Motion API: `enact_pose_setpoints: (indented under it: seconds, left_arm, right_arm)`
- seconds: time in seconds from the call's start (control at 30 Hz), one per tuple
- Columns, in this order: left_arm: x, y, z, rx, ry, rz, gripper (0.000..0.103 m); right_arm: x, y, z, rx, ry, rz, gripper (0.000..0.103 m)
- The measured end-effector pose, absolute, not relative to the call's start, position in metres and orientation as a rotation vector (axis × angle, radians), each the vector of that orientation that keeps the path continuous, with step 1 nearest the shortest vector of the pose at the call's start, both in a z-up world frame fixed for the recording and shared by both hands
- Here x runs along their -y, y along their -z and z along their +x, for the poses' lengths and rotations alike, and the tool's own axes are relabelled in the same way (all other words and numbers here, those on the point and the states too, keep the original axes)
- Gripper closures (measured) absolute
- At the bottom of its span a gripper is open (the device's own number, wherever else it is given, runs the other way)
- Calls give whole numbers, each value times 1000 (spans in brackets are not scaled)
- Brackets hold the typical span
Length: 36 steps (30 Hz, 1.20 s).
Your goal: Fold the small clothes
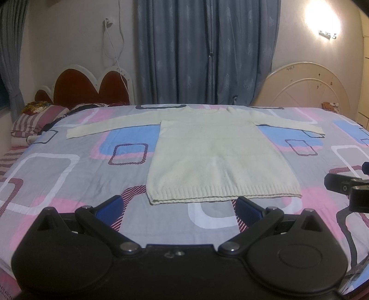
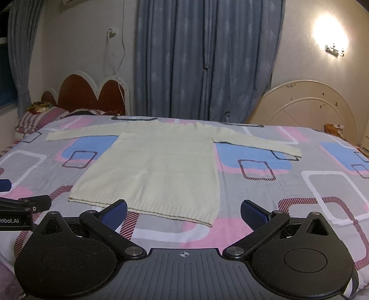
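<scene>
1. Left wrist view: the left claw (image 1: 178, 205) is spread wide, its two blue-padded fingers (image 1: 110, 207) well apart and holding nothing.
2. A cream knitted sweater (image 1: 216, 161) lies flat on the bed (image 1: 69, 175), which is covered by a sheet with pink, blue and grey squares. Both sleeves stretch straight out to the sides and the ribbed hem (image 1: 221, 195) faces the camera.
3. The hem sits just beyond the left claw's fingertips, apart from them; the bare sheet shows between the fingers.
4. Part of the right claw (image 1: 346, 187) shows at the right edge, near the sweater's lower corner but clear of it.
5. Blue curtains (image 1: 205, 53) hang behind the bed, a red headboard (image 1: 90, 87) with a striped pillow (image 1: 34, 120) stands at the left, and a wall lamp (image 1: 322, 16) glows at the upper right.
6. Right wrist view: the right claw (image 2: 183, 211) is also fully spread and empty, its blue pads (image 2: 253, 212) well apart.
7. The sweater (image 2: 156, 166) lies ahead and slightly left, with its near right hem corner (image 2: 208, 222) between the two fingers. The left finger overlaps the hem edge in this view; I cannot tell whether it touches.
8. The left claw (image 2: 20, 205) shows at the left edge, beside the sweater's other hem corner.
9. The same curtains (image 2: 207, 57) and a cream curved board (image 2: 309, 103) stand behind the bed (image 2: 311, 184).
</scene>
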<state>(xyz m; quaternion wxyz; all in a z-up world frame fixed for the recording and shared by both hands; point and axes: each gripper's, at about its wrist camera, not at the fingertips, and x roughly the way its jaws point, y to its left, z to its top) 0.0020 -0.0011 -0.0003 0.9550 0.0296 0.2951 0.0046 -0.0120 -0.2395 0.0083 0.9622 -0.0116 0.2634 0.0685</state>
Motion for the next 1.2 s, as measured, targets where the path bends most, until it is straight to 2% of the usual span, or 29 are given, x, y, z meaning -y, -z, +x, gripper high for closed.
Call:
enact_pose_setpoints:
  seconds: [0.77,1.03,1.1,1.2]
  left_arm:
    - [8,7,81,-635,64,9,0]
    - [19,11,146,-641,144,-30,1]
    - [24,14,168,-641,185,-15,6]
    - [30,21,202,-631,136,16,6]
  right_arm:
    - [279,-8,50,-541,-119,45,0]
    - [303,-3,114,-517,4,-16,0]
    - [318,-2,141,-529,-10,23,0]
    - [341,4,184,-543,5,57,0]
